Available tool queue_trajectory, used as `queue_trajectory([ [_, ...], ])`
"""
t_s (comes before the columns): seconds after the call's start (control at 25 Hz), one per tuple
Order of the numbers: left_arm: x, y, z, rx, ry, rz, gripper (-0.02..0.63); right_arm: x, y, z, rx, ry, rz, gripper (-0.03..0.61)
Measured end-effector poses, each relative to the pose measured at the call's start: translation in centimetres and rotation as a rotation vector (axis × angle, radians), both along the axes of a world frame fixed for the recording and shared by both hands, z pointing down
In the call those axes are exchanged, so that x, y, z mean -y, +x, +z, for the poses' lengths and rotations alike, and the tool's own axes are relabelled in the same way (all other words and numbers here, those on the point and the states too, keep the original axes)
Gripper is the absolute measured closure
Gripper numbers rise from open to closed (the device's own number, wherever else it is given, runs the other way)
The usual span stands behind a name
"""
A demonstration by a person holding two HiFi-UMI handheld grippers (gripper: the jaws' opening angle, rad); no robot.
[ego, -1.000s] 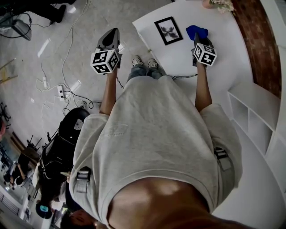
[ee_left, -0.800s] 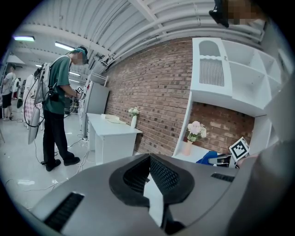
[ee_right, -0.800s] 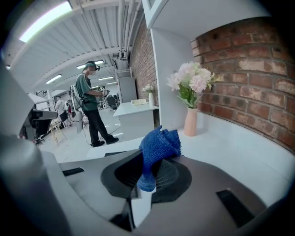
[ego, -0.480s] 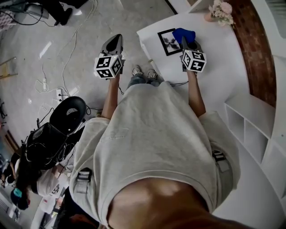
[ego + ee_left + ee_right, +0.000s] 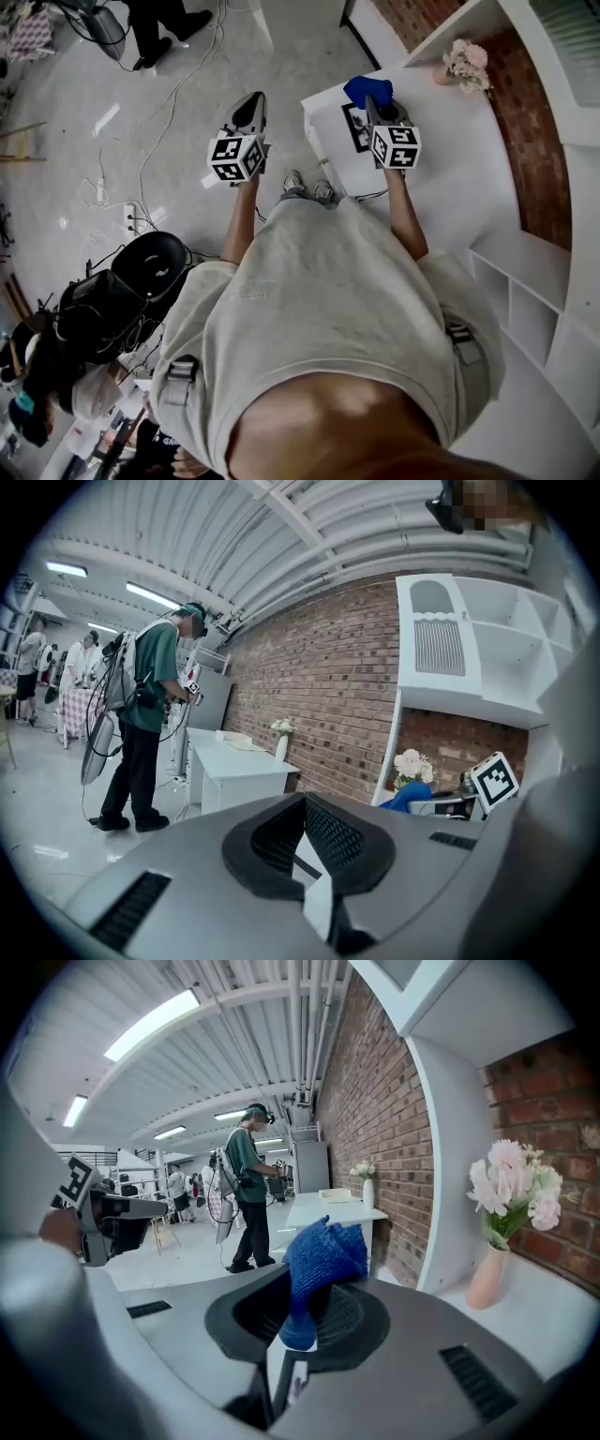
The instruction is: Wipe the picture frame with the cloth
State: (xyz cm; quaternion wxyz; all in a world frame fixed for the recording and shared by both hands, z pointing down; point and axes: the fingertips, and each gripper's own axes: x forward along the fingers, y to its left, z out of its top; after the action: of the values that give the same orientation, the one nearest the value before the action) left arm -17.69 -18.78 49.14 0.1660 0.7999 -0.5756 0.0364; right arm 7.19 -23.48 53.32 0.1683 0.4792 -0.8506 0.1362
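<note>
Both tongs closed: right tongs (image 5: 302, 1324) on blue cloth (image 5: 323, 1252) near picture frame (image 5: 355, 128), left tongs (image 5: 305, 806) empty.

Pink flowers (image 5: 466, 64) on white table (image 5: 455, 183); brick wall (image 5: 530, 141) behind; cables (image 5: 142, 169) on floor (image 5: 84, 75).

The T-shirt (image 5: 328, 309) is light grey with short sleeves (image 5: 192, 286). The jeans (image 5: 296, 195) are blue. The left gripper (image 5: 260, 95) and right gripper (image 5: 369, 101) are grey, each with a black-and-white cube (image 5: 234, 157).

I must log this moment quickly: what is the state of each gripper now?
Left gripper: closed, holding nothing.
Right gripper: closed on the blue cloth.
</note>
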Motion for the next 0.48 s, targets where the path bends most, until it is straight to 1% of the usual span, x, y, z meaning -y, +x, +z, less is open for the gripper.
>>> queue_trajectory([
  [0.24, 2.0, -0.8, -2.2, 0.031, 0.048, -0.001, 0.598, 2.1, -1.0, -3.2, 0.012, 0.077, -0.02, 0.522],
  [0.48, 4.2, -1.4, -4.7, 0.047, 0.103, -0.003, 0.598, 4.0, -0.9, -5.6, 0.046, 0.133, -0.005, 0.522],
])
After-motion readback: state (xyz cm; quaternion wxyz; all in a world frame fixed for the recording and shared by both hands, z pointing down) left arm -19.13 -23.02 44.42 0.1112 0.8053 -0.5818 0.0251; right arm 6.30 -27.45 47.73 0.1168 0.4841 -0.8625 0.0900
